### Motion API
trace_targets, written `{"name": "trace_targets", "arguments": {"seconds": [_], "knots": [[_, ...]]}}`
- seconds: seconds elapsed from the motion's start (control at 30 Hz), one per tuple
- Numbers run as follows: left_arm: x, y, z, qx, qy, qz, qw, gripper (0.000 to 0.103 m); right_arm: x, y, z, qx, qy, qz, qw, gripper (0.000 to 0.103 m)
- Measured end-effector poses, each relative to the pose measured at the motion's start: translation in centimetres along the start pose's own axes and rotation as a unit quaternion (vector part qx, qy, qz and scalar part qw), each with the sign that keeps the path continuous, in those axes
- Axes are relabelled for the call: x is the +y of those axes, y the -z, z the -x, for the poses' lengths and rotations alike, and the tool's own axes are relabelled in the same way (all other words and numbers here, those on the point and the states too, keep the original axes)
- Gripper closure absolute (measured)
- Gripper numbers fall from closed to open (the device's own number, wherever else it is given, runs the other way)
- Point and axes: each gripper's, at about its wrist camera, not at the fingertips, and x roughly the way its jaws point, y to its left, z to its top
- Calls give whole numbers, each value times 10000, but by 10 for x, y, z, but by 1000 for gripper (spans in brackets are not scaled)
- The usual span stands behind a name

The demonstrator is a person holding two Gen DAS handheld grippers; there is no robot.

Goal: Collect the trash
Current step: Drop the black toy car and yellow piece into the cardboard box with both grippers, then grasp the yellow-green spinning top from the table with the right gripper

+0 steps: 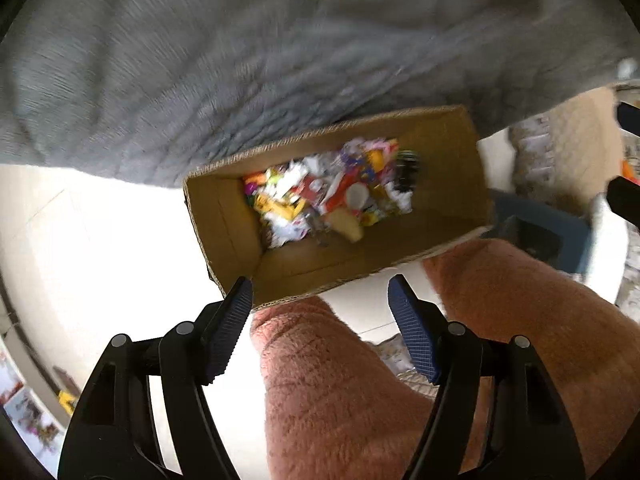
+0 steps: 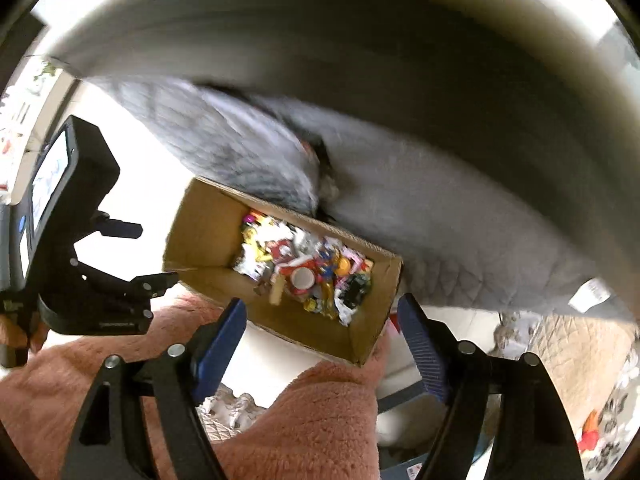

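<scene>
Both jaws gape empty: left hand-held gripper and right hand-held gripper hang above the cardboard box. Bright trash lies inside it.

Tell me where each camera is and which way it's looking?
Left wrist: sits on the left gripper, looking down into the cardboard box of trash; the person's knees in pink fleece show.
Right wrist: sits on the right gripper, looking down at the same box; knees and the left gripper show.
Both share: box, trash, grey blanket, both grippers open and empty.
</scene>
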Motion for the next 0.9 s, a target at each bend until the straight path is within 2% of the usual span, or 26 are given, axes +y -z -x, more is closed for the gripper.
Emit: {"name": "trace_targets", "arguments": {"seconds": [0.1, 0.13, 0.17, 0.2, 0.23, 0.3, 0.33, 0.47, 0.6, 0.67, 0.77, 0.8, 0.83, 0.87, 0.9], "knots": [[2, 10, 45, -365, 278, -99, 9989, 33, 5, -7, 48, -309, -334, 213, 9987, 27], [6, 16, 67, -550, 415, -79, 9976, 30, 5, -15, 73, -507, -558, 246, 9968, 27], [8, 18, 79, -669, 457, -32, 9967, 21, 5, -20, 90, -688, -718, 255, 9947, 27], [11, 21, 94, -845, 471, 41, 9953, 20, 4, -31, 111, -951, -898, 267, 9911, 24], [16, 24, 111, -1067, 498, 126, 9930, 20, 4, -41, 128, -1195, -983, 275, 9876, 18], [22, 27, 135, -1350, 556, 284, 9889, 20, -1, -79, 161, -1950, -836, 303, 9768, 5], [26, 28, 148, -1526, 534, 415, 9860, 20, -4, -102, 170, -2270, -669, 313, 9711, 6], [39, 33, 178, -2014, 635, 931, 9730, 20, -23, -202, 170, -2740, -236, -58, 9614, 6], [52, 46, 183, -2223, 688, 1460, 9615, 20, -53, -304, 143, -2545, -23, -946, 9624, 8], [56, 51, 177, -2153, 717, 1718, 9586, 20, -68, -340, 122, -2319, 32, -1358, 9632, 14], [66, 59, 171, -2073, 925, 2100, 9510, 20, -80, -374, 98, -2000, 239, -1674, 9651, 22], [69, 61, 171, -2073, 967, 2171, 9490, 20, -81, -378, 94, -1934, 304, -1714, 9655, 29], [71, 62, 170, -2069, 977, 2217, 9479, 20, -84, -382, 88, -1842, 350, -1823, 9652, 42], [72, 63, 171, -2059, 944, 2224, 9483, 20, -86, -386, 85, -1794, 222, -1873, 9655, 49], [73, 63, 171, -2040, 886, 2213, 9495, 20, -85, -385, 83, -1737, 180, -1903, 9661, 63]]}}
